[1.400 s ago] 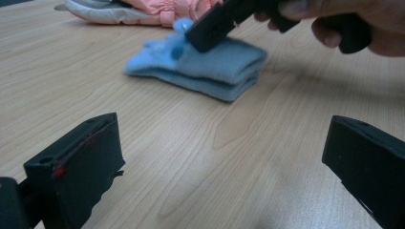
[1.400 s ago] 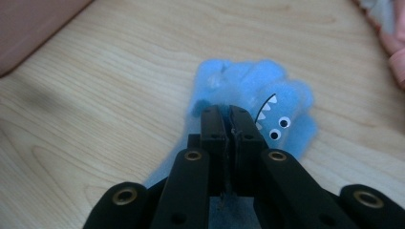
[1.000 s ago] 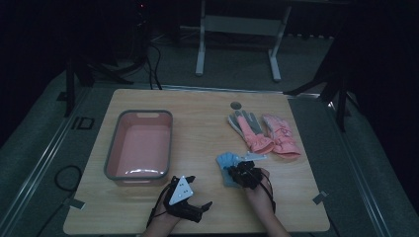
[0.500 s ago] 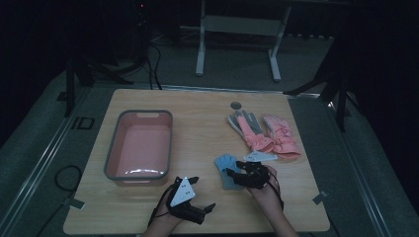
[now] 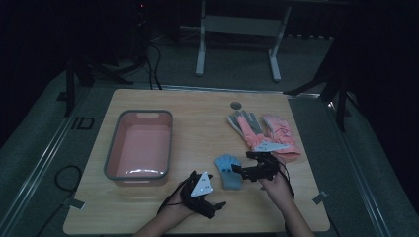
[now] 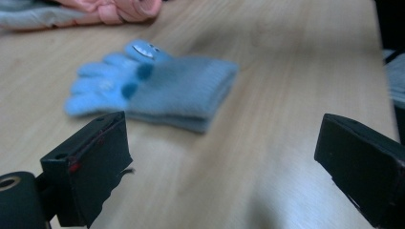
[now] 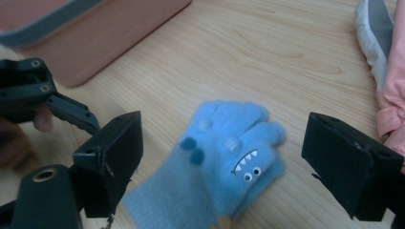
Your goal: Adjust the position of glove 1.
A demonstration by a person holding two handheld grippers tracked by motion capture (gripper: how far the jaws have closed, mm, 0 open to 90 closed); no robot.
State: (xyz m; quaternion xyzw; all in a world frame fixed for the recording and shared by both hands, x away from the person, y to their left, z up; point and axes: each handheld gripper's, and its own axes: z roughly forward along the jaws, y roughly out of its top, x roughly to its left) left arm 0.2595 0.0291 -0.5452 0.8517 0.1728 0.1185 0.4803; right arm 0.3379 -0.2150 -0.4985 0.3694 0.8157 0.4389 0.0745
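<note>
A dim room surrounds a pale wooden tabletop (image 5: 197, 106), with a metal frame on the floor beyond it. A small blue knitted glove (image 5: 228, 171) with a monster face lies flat near the front edge, cuff toward the person, apart from the pink-and-grey gloves (image 5: 262, 131) heaped to its right and from the pink tub (image 5: 140, 145) at left, whose basin holds nothing. The right tool (image 5: 247, 164) stands just beside the blue glove; its jaws have just been opening and now stand wide, with the glove lying below them, untouched by either pad. The left tool (image 5: 212, 191) hovers nearby at the front, jaws wide, nothing between them. Judged from this layout, the blue glove has been set down or straightened; if the gloves are bound for the tub, all transfers remain.
</note>
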